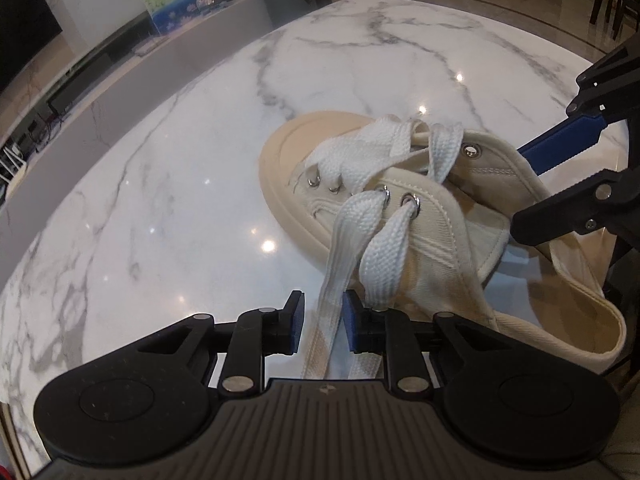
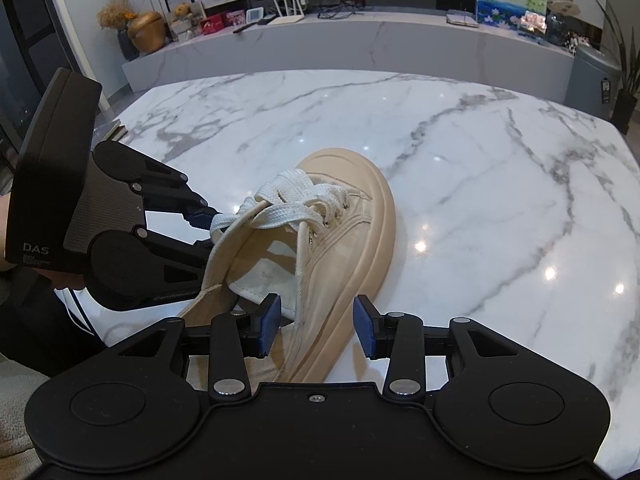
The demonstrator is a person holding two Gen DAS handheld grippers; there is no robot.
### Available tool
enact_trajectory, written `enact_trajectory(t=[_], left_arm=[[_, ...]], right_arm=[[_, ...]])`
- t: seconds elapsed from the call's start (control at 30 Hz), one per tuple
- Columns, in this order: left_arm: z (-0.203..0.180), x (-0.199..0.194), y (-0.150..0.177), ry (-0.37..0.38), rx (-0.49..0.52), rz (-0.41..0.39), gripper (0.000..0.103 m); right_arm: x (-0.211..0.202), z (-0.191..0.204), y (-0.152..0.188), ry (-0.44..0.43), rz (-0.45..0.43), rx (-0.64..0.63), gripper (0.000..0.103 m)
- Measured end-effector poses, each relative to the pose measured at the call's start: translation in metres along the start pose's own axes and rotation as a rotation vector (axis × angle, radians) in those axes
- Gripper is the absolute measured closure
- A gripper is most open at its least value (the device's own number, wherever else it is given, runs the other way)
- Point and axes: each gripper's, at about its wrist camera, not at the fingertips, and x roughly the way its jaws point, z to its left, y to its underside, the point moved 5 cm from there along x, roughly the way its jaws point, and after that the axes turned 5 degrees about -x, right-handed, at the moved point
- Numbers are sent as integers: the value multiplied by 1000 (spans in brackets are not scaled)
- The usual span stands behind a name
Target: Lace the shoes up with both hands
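- Shoe, cream canvas, lies on my marble table, toe pointing away.
- Left wrist view: two white lace strands run from the eyelets down between my left gripper pads; jaws parted, whether they pinch I can't tell.
- Right wrist view only: right gripper released, straddling the shoe's side.

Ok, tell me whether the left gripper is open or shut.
Open. The left gripper shows a gap between its blue pads, and the white lace passes through unpinched.
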Motion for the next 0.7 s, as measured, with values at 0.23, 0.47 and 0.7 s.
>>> enact_trajectory(t=[0.23, 0.47, 0.7], left_arm=[[4, 1, 10, -22, -41, 26, 102], [28, -6, 29, -93, -86, 62, 102], [45, -24, 45, -123, -132, 66, 101]], right_arm=[[1, 2, -2, 15, 10, -18, 65], [1, 6, -2, 16, 13, -37, 65], [-2, 9, -1, 20, 10, -50, 65]])
